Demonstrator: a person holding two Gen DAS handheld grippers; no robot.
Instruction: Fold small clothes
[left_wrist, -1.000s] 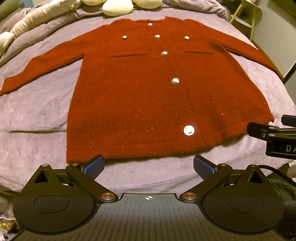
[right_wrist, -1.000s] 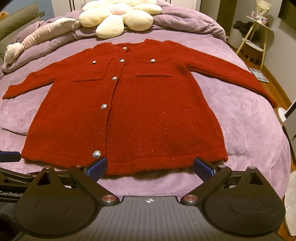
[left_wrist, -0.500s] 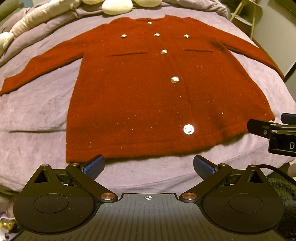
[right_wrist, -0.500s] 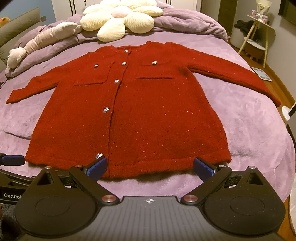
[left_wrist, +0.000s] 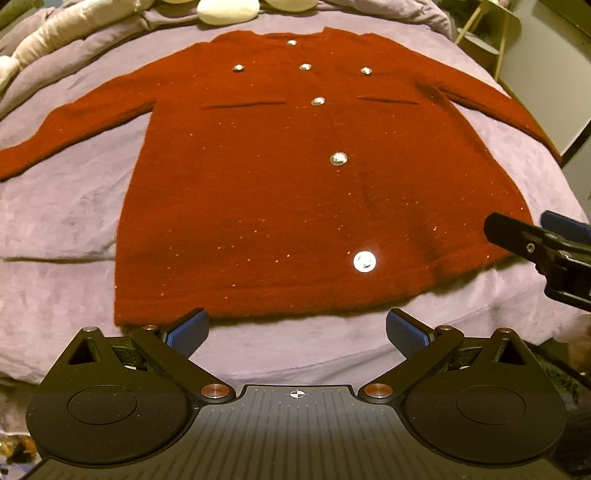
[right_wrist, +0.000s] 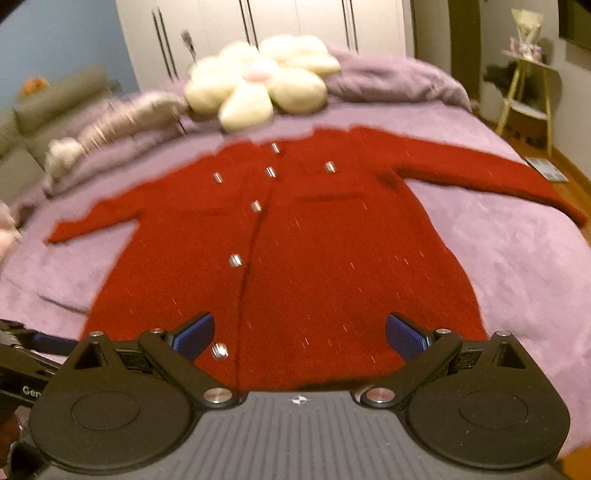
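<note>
A small red cardigan (left_wrist: 295, 192) with silver buttons lies flat, front up, on the purple bed cover, sleeves spread out to both sides; it also shows in the right wrist view (right_wrist: 314, 258). My left gripper (left_wrist: 297, 330) is open and empty, just in front of the cardigan's hem near its left corner. My right gripper (right_wrist: 300, 336) is open and empty, over the hem's right half. The right gripper's finger also shows at the right edge of the left wrist view (left_wrist: 535, 247), beside the hem's right corner.
The purple bed cover (left_wrist: 66, 206) spreads around the cardigan. A cream flower-shaped pillow (right_wrist: 258, 85) and a long pale plush (right_wrist: 110, 125) lie at the head of the bed. A small side table (right_wrist: 524, 96) stands right of the bed.
Both grippers have moved forward toward the cardigan's hem. The right gripper advanced most and now sits over the hem; its view is motion-blurred. Both stayed open.
</note>
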